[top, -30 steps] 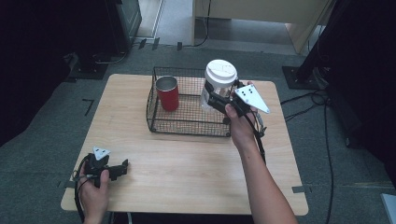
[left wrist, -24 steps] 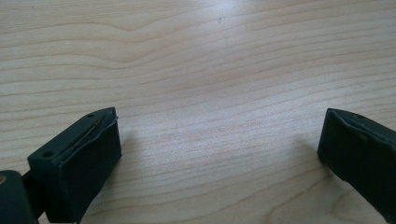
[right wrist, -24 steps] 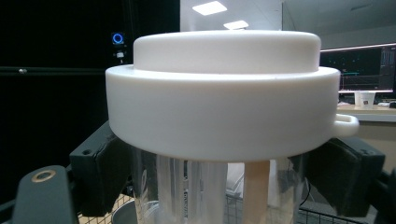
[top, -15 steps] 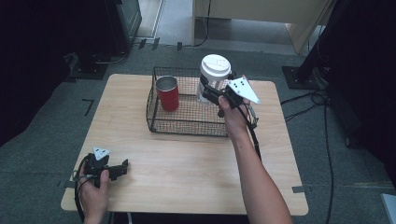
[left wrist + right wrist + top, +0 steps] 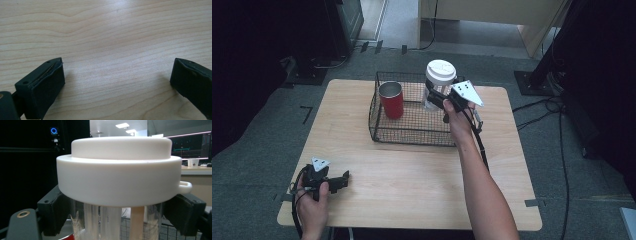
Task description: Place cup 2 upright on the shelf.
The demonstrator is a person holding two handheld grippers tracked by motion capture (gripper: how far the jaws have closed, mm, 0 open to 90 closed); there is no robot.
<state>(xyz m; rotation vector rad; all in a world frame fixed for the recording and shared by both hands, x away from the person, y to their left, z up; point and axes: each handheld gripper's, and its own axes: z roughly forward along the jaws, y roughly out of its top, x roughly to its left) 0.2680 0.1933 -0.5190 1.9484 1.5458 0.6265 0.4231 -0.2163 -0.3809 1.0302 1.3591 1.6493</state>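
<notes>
Jar [image 5: 120,195] clamped between right gripper [image 5: 438,98] jaws.

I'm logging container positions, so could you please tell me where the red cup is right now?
In the high view, the red cup stands upright in the left part of the black wire basket, left of the white-lidded clear jar held in the right hand-held gripper.

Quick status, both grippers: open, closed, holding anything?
Left gripper: open, jaws spread wide over bare table, holding nothing.
Right gripper: closed on the clear jar just under its white lid, over the wire basket.
</notes>
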